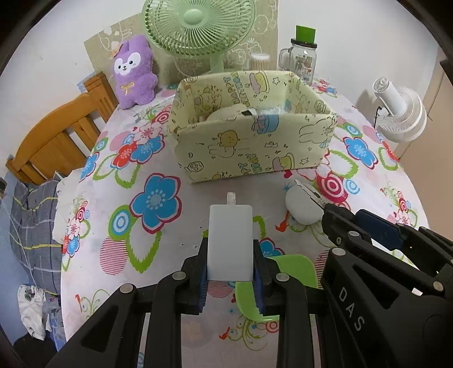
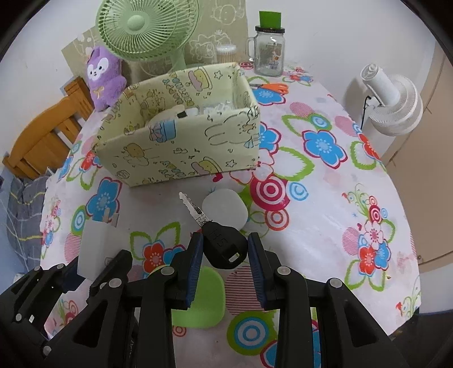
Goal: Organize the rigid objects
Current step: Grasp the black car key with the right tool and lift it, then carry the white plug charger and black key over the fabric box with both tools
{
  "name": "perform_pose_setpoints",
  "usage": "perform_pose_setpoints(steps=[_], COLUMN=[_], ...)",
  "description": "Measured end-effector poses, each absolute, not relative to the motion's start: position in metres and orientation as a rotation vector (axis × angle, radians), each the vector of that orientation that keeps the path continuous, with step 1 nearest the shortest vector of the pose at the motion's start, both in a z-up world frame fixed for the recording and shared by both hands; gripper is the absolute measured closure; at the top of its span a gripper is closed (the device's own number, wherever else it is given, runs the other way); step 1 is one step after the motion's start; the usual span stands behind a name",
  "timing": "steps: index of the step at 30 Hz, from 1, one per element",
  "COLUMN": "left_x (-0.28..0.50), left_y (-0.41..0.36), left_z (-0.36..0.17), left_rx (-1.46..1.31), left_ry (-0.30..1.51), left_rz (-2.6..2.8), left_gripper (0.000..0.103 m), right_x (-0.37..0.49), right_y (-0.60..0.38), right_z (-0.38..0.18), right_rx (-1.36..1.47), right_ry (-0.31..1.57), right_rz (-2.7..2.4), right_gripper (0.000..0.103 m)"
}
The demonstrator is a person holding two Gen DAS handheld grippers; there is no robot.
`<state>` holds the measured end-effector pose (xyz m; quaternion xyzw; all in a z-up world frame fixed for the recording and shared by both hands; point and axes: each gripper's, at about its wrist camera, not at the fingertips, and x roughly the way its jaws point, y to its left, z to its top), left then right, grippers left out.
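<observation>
My left gripper (image 1: 230, 263) is shut on a white plug adapter (image 1: 230, 240) and holds it above the floral tablecloth; the adapter also shows in the right wrist view (image 2: 94, 249). My right gripper (image 2: 225, 254) is shut on a black-headed key (image 2: 222, 243) whose metal blade (image 2: 191, 208) points toward the box; the blade also shows in the left wrist view (image 1: 310, 192). A pale yellow cartoon-print box (image 1: 252, 141) (image 2: 181, 141) stands ahead with white items inside. A white rounded case (image 2: 225, 208) (image 1: 303, 205) and a green flat piece (image 2: 205, 300) (image 1: 294, 271) lie on the cloth.
At the table's back stand a green fan (image 1: 198, 25), a purple plush (image 1: 133, 73), a glass jar with green lid (image 2: 269, 48) and orange scissors (image 2: 273, 87). A wooden chair (image 1: 59, 133) is on the left. A white fan (image 2: 390, 102) is on the right.
</observation>
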<state>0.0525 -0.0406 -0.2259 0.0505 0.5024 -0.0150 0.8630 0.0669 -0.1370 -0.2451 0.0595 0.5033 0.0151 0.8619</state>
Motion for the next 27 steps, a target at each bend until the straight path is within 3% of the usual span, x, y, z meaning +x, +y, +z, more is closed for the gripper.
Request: perform_pose_setpoints(steps=[27], left_x=[0.046], left_y=[-0.049], left_z=[-0.162], left_rx=[0.100], left_ry=[0.950], left_rz=[-0.018], left_gripper=[0.078], right_x=[0.058], right_y=[-0.150], right_z=[-0.176], right_rx=[0.117], right_ry=[0.953], right_rz=[0.018], right_gripper=[0.068])
